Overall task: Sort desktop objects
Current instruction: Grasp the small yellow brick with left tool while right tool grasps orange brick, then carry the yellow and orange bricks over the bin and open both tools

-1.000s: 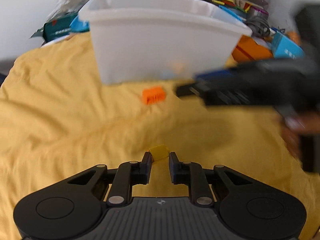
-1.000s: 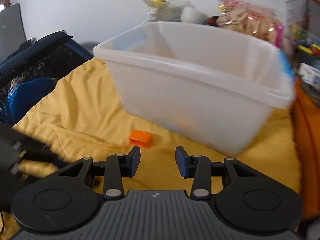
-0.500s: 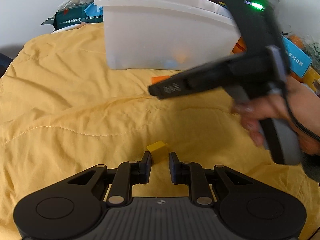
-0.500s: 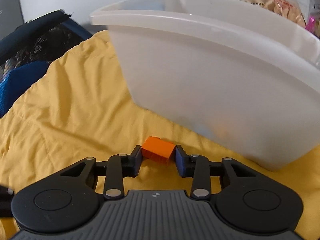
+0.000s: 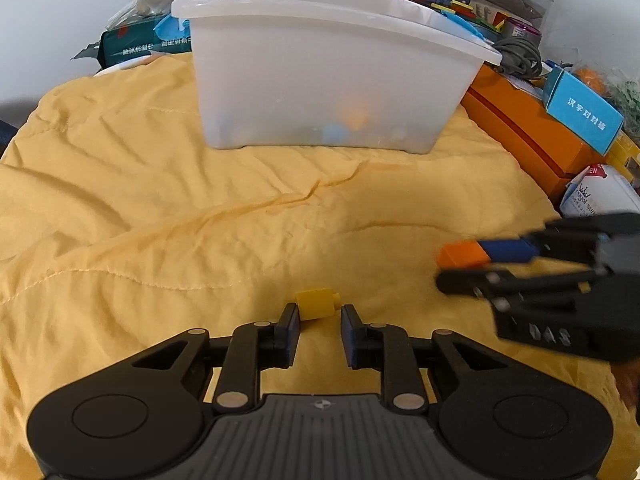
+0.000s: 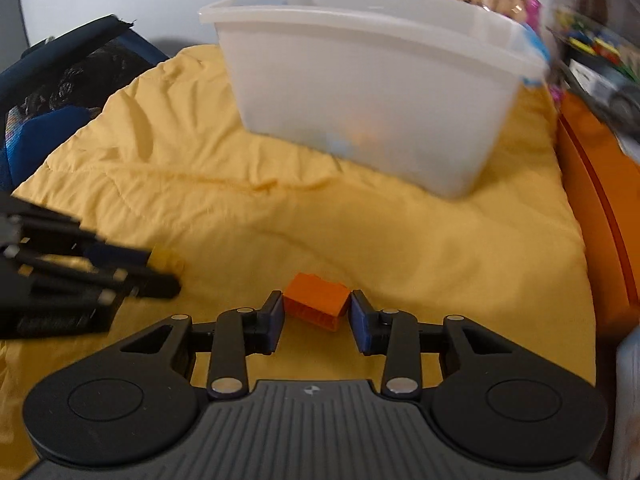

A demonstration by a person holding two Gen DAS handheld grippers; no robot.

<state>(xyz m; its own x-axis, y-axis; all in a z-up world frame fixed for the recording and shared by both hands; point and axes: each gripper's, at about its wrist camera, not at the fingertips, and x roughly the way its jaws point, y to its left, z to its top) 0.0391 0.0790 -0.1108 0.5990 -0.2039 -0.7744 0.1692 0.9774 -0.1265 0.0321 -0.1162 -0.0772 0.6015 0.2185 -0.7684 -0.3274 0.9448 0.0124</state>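
My left hand-held gripper (image 5: 316,322) is spread apart, its fingers flanking a yellow block (image 5: 316,303) lying on the yellow blanket (image 5: 160,208). My right hand-held gripper (image 6: 316,312) is clamped on an orange block (image 6: 316,300), lifted clear near the blanket's right edge. A white bin (image 5: 328,80) stands at the far edge.

Left gripper (image 5: 316,322) body: I see matte black plastic, with a ribbed grey plate bearing a small round emblem.
Left linkages: black bars, silver pivot screws, a round raised disc on each side.
Left pads (image 5: 289,326): dark blue facings on black fingers.
Right gripper (image 6: 317,312) body: I see the same black shell, ribbed plate and silver screws.
Right pads (image 6: 363,326): brighter blue.
Right gripper side: pale lettering, blurred beyond reading.
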